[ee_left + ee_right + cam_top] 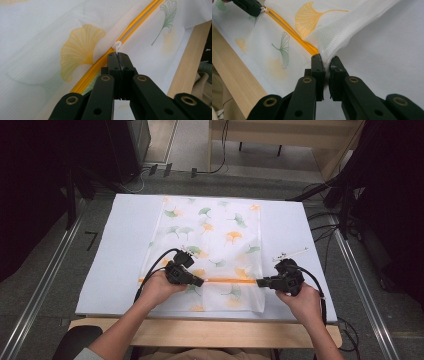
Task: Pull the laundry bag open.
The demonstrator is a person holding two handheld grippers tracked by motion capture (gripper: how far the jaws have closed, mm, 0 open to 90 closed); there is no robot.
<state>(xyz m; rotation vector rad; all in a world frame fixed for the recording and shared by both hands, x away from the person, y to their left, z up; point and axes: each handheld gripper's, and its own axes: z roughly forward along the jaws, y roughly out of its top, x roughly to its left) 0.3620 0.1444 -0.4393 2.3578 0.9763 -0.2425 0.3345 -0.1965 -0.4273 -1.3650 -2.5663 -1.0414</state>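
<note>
A white mesh bag (212,250) printed with ginkgo leaves lies flat on the white table cover (120,250), its orange zipper (227,280) running across the end nearest the person. The left gripper (200,282) sits partway along that zipper, its jaws pressed together on the small white zipper pull (117,46). The right gripper (260,282) is at the zipper's far-right end, its 2 jaws pinching the bunched edge of the bag (329,40) where the zipper stops. The 2 grippers face each other along the zipper, well apart.

White mesh bag (210,250) bears orange-green ginkgo leaves and an orange zipper (227,280).
</note>
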